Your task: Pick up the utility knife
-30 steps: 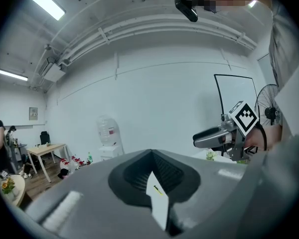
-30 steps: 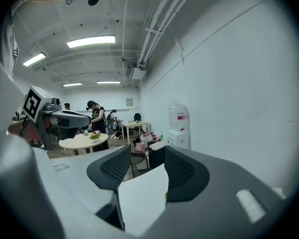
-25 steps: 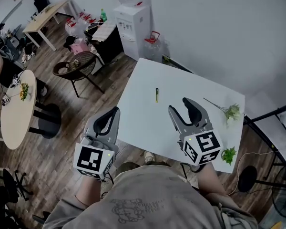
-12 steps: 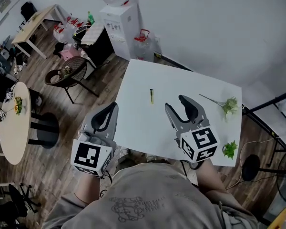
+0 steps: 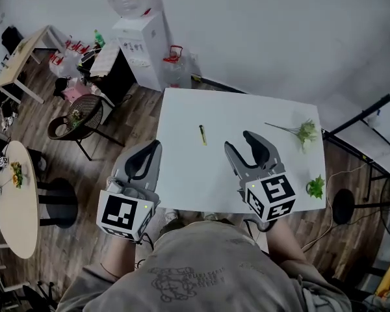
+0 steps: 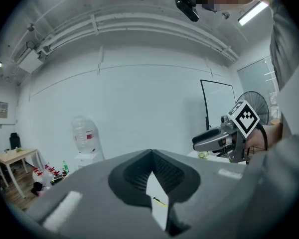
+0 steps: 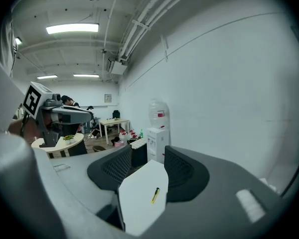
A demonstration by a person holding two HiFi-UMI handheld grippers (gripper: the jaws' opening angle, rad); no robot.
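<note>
The utility knife [image 5: 202,134], slim and yellow-and-black, lies on the white table [image 5: 273,116] left of its middle. It also shows between the jaws in the right gripper view as the knife [image 7: 155,195], and through a narrow gap in the left gripper view as the knife [image 6: 159,201]. My right gripper [image 5: 245,147] hovers over the table's near side, right of and nearer than the knife, jaws open and empty. My left gripper [image 5: 149,153] hangs by the table's near left edge, its jaw tips touching, holding nothing.
A leafy sprig [image 5: 304,132] and a small green plant [image 5: 316,187] lie on the table's right side. Beyond the table's left stand a water dispenser [image 5: 140,41], a wicker chair [image 5: 75,116] and a round table [image 5: 13,200]. A black stand [image 5: 364,119] is at the right.
The head view has swung, so the table now sits squarer ahead and the knife appears a little further left. Both grippers keep nearly the same places and the same jaw states.
</note>
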